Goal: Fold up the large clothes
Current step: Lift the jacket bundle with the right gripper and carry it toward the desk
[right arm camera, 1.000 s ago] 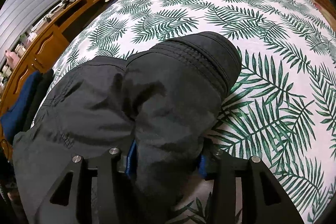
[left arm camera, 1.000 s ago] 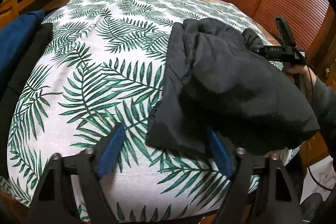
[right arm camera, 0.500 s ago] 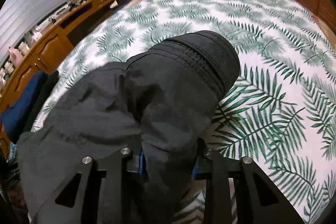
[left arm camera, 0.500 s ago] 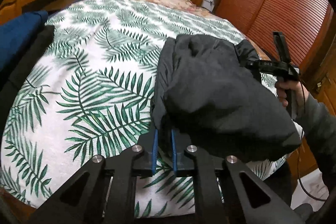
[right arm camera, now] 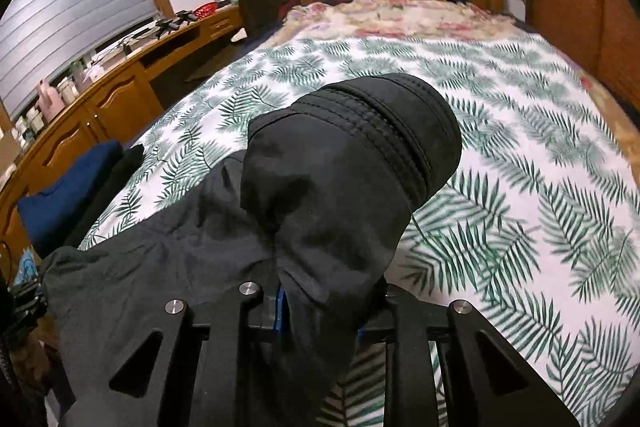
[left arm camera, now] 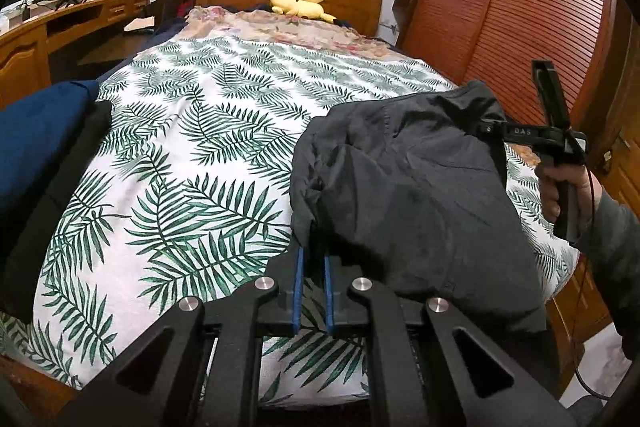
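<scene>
A large black garment is held up between both grippers over the near end of a bed with a palm-leaf cover. My left gripper is shut on the garment's lower left edge. My right gripper is shut on a bunched fold of the garment, which drapes over its fingers and hides the tips. The right gripper also shows in the left wrist view, gripping the garment's far right corner.
Folded blue and black clothes lie at the bed's left edge. A yellow plush toy sits by the wooden headboard. A wooden desk runs along the left. A red-brown wardrobe stands on the right.
My left gripper closed on the garment's edge. Both grippers have since lifted the garment off the bed and the views have tilted up toward the headboard.
</scene>
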The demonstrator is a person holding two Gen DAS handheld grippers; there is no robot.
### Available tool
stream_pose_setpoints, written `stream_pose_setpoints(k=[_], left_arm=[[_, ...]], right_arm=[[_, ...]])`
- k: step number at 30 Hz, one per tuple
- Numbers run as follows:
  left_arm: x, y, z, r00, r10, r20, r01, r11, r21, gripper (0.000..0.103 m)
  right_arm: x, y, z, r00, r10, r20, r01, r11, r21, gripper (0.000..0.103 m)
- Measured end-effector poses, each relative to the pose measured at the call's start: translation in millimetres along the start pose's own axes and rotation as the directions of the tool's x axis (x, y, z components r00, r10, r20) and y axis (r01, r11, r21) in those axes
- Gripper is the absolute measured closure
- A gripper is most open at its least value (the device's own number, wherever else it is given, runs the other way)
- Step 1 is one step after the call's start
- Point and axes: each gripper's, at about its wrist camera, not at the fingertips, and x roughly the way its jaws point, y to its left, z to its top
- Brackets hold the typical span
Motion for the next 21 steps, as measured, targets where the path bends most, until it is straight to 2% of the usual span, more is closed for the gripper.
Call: stream_pose_setpoints(k=[2, 8, 13, 17, 20, 21], left_arm=[[-3, 5, 0, 1.000, 0.003, 0.012, -0.003, 1.000, -0.011, 0.094], [-24, 39, 9, 0.997, 0.022, 0.070, -0.019, 0.999, -0.044, 0.095], [-54, 92, 26, 0.988, 0.086, 0.132, -0.074, 0.993, -0.097, 0.095], [-86, 136, 40, 0.970, 0.169, 0.177, -0.148, 0.981, -0.126, 0.095], [-113, 169, 54, 0.946, 0.255, 0.198, -0.229, 0.962, -0.147, 0.095], [-125, 182, 59, 0.933, 0.294, 0.206, -0.264, 0.951, -0.160, 0.095]], right_arm=[[1, 8, 8, 1.000, 0.010, 0.010, -0.010, 1.000, -0.009, 0.080], [12, 62, 44, 0.999, 0.036, 0.037, -0.031, 0.991, -0.130, 0.081], [36, 118, 88, 0.994, 0.099, 0.047, -0.086, 0.971, -0.222, 0.081], [58, 176, 127, 0.985, 0.167, 0.050, -0.144, 0.942, -0.303, 0.081], [78, 227, 159, 0.972, 0.230, 0.049, -0.198, 0.912, -0.358, 0.081], [83, 245, 169, 0.967, 0.251, 0.047, -0.215, 0.902, -0.375, 0.081]])
